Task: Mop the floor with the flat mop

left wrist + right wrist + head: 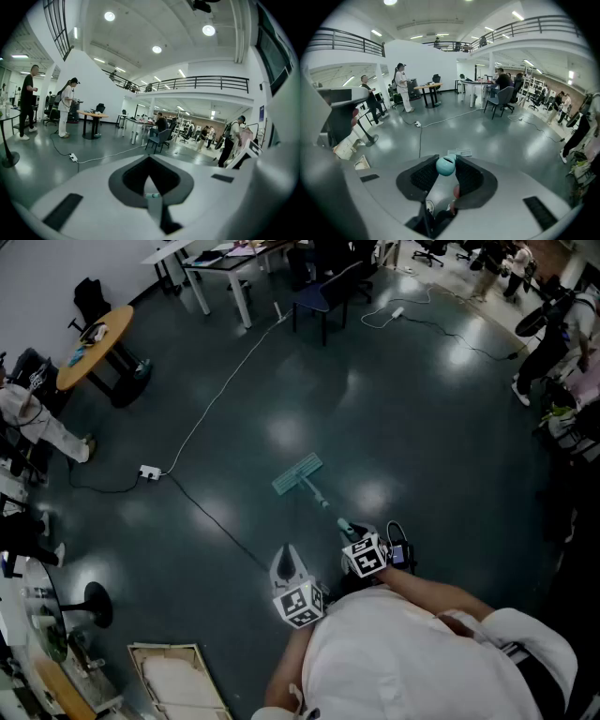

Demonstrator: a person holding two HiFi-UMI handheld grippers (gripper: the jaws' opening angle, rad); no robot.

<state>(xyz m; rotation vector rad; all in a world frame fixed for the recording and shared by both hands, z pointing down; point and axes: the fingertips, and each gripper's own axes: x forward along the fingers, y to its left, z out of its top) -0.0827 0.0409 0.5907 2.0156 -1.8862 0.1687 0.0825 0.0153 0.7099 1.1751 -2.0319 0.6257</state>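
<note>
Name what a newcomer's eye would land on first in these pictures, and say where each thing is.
The teal flat mop head lies mid-room on the dark glossy floor, its handle running back to the right gripper, which is shut on the handle's teal end. A white cable trails across the floor towards the far desks.

Round table (94,345) far left, pwr strip (149,472) w/ cable (220,385) mid-floor, blue chair (323,296) up top.
</note>
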